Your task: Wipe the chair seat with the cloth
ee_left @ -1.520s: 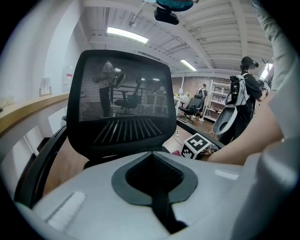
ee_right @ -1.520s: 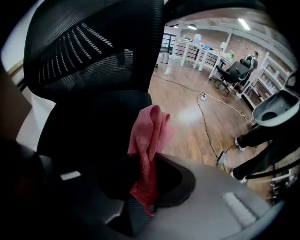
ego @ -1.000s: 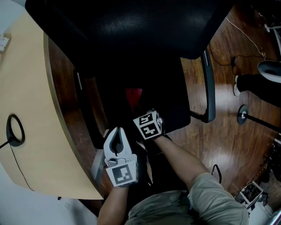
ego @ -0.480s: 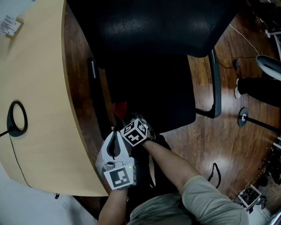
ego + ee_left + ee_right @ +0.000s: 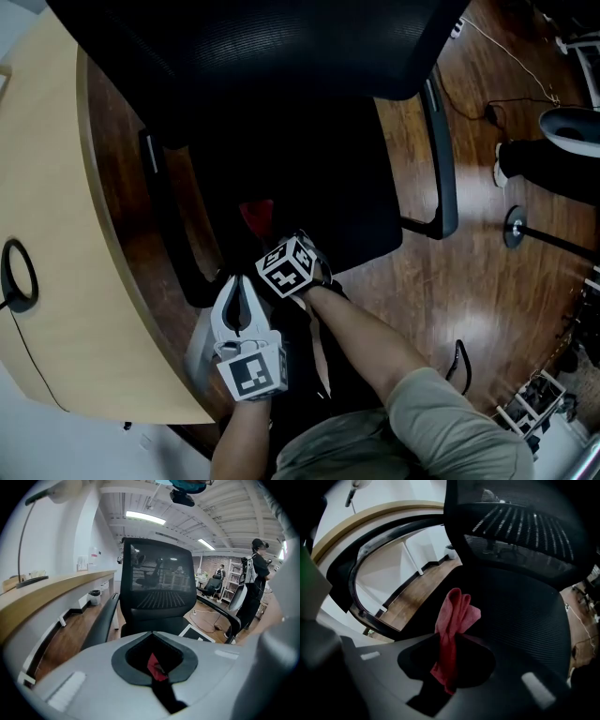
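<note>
We look down on a black office chair [image 5: 281, 47] beside the desk [image 5: 47, 187]. Our right gripper [image 5: 449, 639] is clamped on a red cloth [image 5: 455, 613] over the desk-side edge of the seat [image 5: 328, 178]. Our left gripper [image 5: 152, 634], jaws together and empty, hovers beside it.

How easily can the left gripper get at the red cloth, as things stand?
Probably yes, easily. The red cloth, pinched in the right gripper, hangs over the chair seat just ahead of the left gripper, and nothing stands between them. The left jaws are together, though, so they would have to open first.
</note>
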Motion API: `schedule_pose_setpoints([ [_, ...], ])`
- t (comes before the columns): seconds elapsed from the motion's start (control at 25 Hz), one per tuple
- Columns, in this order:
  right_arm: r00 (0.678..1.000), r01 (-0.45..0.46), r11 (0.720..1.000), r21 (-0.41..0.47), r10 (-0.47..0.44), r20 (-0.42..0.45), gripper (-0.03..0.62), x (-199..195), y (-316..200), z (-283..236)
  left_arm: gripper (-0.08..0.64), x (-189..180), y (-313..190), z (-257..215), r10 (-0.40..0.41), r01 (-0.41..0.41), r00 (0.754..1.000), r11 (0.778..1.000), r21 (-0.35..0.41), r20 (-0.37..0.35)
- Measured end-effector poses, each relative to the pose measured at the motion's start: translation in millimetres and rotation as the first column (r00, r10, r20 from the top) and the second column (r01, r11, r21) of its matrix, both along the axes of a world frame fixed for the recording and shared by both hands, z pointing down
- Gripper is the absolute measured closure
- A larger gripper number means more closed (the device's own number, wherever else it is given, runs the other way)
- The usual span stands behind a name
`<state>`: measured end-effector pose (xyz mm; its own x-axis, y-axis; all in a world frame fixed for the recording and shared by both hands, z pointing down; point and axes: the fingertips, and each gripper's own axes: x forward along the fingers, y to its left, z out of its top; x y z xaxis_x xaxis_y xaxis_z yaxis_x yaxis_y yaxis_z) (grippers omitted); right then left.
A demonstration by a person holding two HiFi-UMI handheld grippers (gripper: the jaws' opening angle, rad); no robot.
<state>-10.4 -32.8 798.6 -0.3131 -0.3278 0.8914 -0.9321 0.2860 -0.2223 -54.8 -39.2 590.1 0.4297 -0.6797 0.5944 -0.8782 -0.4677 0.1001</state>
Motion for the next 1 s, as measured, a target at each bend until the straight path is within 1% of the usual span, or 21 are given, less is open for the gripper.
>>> schedule_pose_setpoints([
  [0.24,0.993,-0.103,0.995,0.002,0.103,-0.057,0.511,82,8,0,0.555,60,9,-3,0.099,-0.099,0.995,0.995,0.003,-0.028],
  [0.48,0.959,-0.258,0.966,-0.002,0.256,-0.118,0.512,178,24,0,0.555,120,22,-3,0.186,-0.187,0.981,0.982,-0.004,-0.049],
  [0.6,0.930,-0.339,0.941,-0.005,0.334,-0.151,0.512,223,38,1,0.555,146,30,1,0.225,-0.226,0.973,0.974,-0.008,-0.058],
  [0.76,0.873,-0.460,0.888,-0.010,0.451,-0.186,0.512,273,63,3,0.555,173,40,4,0.273,-0.274,0.960,0.962,-0.011,-0.065],
  [0.88,0.832,-0.527,0.850,-0.021,0.510,-0.218,0.512,297,83,5,0.555,186,47,5,0.293,-0.295,0.954,0.955,-0.016,-0.068],
  [1.0,0.814,-0.555,0.831,-0.034,0.535,-0.227,0.514,307,96,9,0.555,194,54,9,0.304,-0.306,0.950,0.952,-0.023,-0.066],
])
